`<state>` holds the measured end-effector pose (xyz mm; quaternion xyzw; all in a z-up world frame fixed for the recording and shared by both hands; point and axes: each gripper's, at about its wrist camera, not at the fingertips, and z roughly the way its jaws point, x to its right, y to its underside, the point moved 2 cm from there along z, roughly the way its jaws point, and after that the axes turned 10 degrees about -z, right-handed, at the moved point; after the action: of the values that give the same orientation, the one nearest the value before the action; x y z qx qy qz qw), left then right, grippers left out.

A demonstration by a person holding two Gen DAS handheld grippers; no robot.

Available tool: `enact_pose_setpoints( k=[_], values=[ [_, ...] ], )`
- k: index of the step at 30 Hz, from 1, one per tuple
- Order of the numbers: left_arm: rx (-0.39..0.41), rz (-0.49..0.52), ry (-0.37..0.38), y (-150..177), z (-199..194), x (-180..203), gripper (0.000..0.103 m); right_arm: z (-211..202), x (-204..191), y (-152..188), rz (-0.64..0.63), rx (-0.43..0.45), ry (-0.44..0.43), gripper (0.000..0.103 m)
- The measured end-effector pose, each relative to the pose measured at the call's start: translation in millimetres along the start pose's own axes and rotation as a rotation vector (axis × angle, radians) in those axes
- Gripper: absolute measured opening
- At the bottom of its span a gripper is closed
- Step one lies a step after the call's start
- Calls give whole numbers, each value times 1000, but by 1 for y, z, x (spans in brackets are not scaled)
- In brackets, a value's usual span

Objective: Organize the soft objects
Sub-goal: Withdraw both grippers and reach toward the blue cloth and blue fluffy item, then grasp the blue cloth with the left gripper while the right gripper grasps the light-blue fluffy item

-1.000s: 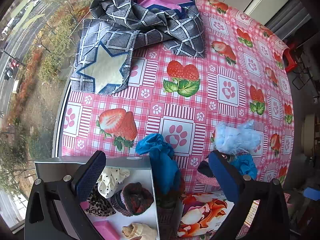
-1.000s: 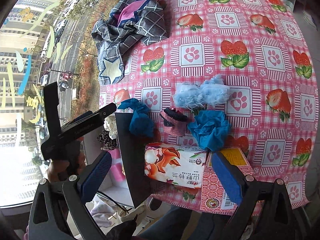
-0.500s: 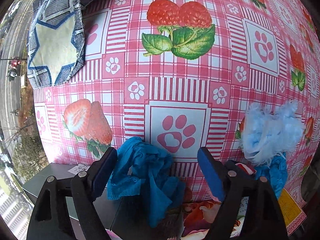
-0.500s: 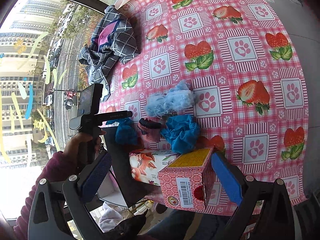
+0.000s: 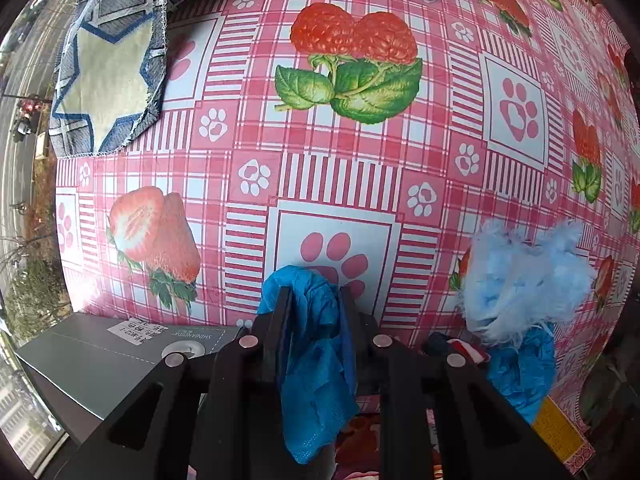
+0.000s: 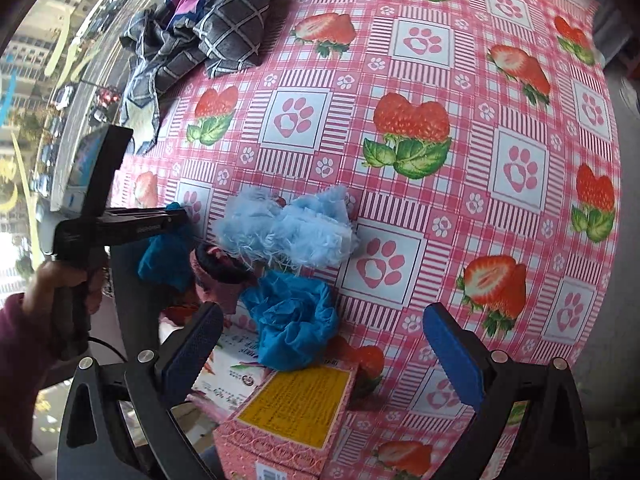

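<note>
Closing jaws now pinch blue cloth (image 5: 316,344).

A home; strawberry-print tablecloth (image 6: 440,80) on a table by a high-rise window (image 6: 48,92).

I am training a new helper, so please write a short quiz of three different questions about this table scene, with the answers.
1. True or false: the right gripper has its fingers spread with nothing between them.
2. Which item is between the closing jaws of the left gripper? A) the fluffy light blue piece B) a blue crumpled cloth C) the checked grey garment
3. In the right wrist view, what lies directly behind the second blue cloth, farther from the camera?

Key
1. True.
2. B, the blue crumpled cloth; it hangs down between the fingers.
3. The fluffy light blue piece. The checked grey garment lies far off, near the window edge of the table.
</note>
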<state>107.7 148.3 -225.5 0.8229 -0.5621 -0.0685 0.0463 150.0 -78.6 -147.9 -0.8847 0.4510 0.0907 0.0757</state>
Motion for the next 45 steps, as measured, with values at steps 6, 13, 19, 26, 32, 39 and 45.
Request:
enact_pose_setpoints(
  k=[6, 13, 19, 26, 32, 39, 45],
  values=[
    [46, -37, 5, 13, 1, 1, 24, 61, -46, -33, -320, -35, 130, 101],
    [108, -32, 4, 12, 0, 30, 24, 110, -43, -48, -297, -89, 114, 67],
    [152, 10, 39, 10, -11, 60, 24, 97, -3, -36, -165, -51, 136, 29],
    [239, 37, -15, 25, -32, 55, 77, 82, 74, -6, 138, -38, 23, 29],
    [138, 34, -29, 32, -10, 46, 78, 81, 99, 18, 200, -34, -2, 29],
    [62, 49, -21, 44, 16, 64, 47, 73, 97, 30, 230, -10, -17, 29],
    [144, 65, -36, 43, -9, 66, 10, 49, 89, 42, 283, 38, -31, 29]
  ],
)
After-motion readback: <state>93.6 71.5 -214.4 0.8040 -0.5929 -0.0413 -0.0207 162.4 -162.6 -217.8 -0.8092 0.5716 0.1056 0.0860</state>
